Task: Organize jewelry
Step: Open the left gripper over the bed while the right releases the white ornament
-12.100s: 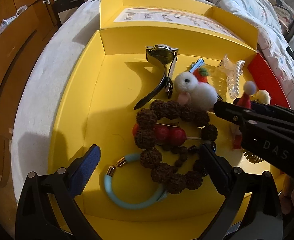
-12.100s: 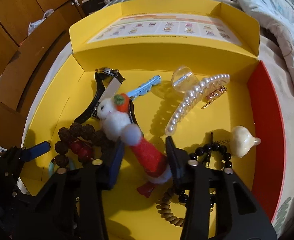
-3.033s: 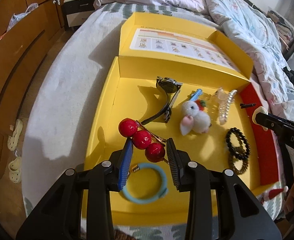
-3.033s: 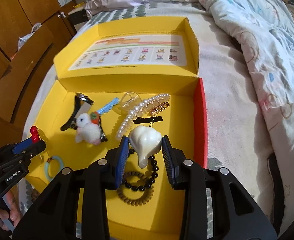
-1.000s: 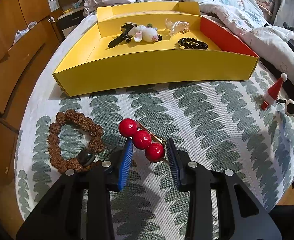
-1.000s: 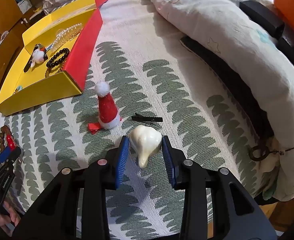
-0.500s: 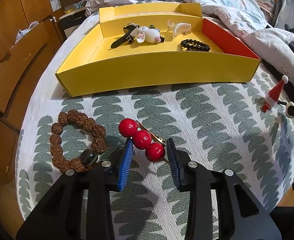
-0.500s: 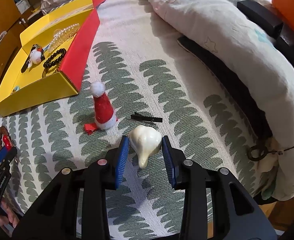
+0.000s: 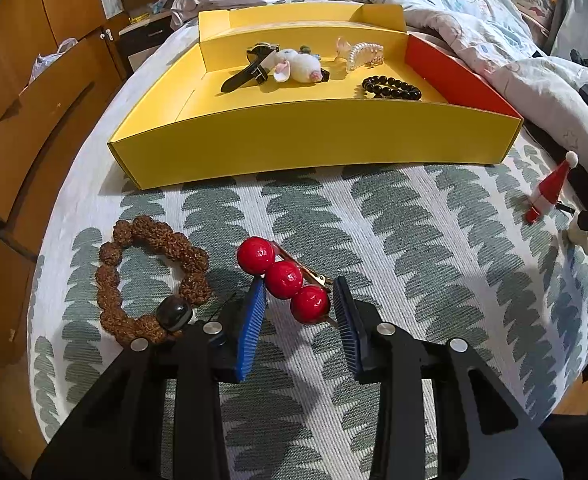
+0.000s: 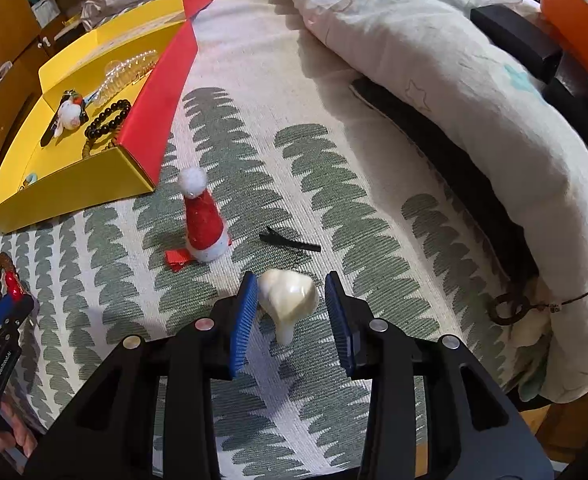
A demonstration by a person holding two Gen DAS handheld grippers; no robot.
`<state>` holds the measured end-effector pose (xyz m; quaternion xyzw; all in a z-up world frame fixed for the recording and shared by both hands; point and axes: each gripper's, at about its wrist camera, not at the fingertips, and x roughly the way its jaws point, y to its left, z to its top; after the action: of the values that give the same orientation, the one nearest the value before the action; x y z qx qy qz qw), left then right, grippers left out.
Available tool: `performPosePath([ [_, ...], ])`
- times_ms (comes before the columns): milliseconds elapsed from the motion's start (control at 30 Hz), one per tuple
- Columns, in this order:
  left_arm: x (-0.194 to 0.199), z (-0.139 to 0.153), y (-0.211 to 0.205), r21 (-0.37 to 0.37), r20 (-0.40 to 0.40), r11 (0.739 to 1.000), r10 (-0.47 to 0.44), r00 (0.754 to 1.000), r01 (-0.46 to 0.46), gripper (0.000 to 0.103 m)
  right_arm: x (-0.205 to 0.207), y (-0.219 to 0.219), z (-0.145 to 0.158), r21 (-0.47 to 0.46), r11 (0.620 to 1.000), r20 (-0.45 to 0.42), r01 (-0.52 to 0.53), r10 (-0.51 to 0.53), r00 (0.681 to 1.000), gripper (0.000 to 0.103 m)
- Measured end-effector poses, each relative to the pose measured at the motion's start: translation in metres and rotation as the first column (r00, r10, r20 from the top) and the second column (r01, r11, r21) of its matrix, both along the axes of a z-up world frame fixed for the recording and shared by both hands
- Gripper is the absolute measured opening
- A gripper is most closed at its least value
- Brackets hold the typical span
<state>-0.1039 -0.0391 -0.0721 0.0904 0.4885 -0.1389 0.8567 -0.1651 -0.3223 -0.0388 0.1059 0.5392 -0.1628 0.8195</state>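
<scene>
Red-balled hair clip sits pinched in my left gripper over the leaf-print blanket, brown bead bracelet at nine o'clock; the right gripper barely brackets the white shell-shaped piece, which I judge may roll away.

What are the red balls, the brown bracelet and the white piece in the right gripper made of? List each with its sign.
Red balls: likely glossy plastic or lacquer; sharp highlights, on a gold metal clip.
Brown bracelet: probably dried seeds or carved wood; rough, knobbly, matt beads, plus one smooth dark bead.
White piece: pearly, smooth sheen; shell or glazed resin, cannot tell which.
</scene>
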Motion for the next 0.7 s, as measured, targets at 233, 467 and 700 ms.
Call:
performPosePath([
  [233, -0.001, 0.010, 0.005, -0.036, 0.010, 0.999, 0.006, 1.000, -0.006, 0.049, -0.008, -0.003, 0.018, -0.024, 1.000, 0.061, 0.018, -0.017, 0.998, 0.041],
  [467, -0.001, 0.028, 0.014, -0.083, 0.028, 0.996, 0.013, 1.000, -0.011, 0.062, -0.010, 0.011, 0.043, -0.056, 0.998, 0.161, -0.002, 0.011, 0.987, 0.059],
  [700, 0.002, 0.047, 0.022, -0.068, 0.097, 0.998, 0.017, 0.995, -0.011, 0.074, 0.004, 0.047, 0.066, -0.069, 0.994, 0.238, -0.086, 0.100, 0.966, 0.073],
])
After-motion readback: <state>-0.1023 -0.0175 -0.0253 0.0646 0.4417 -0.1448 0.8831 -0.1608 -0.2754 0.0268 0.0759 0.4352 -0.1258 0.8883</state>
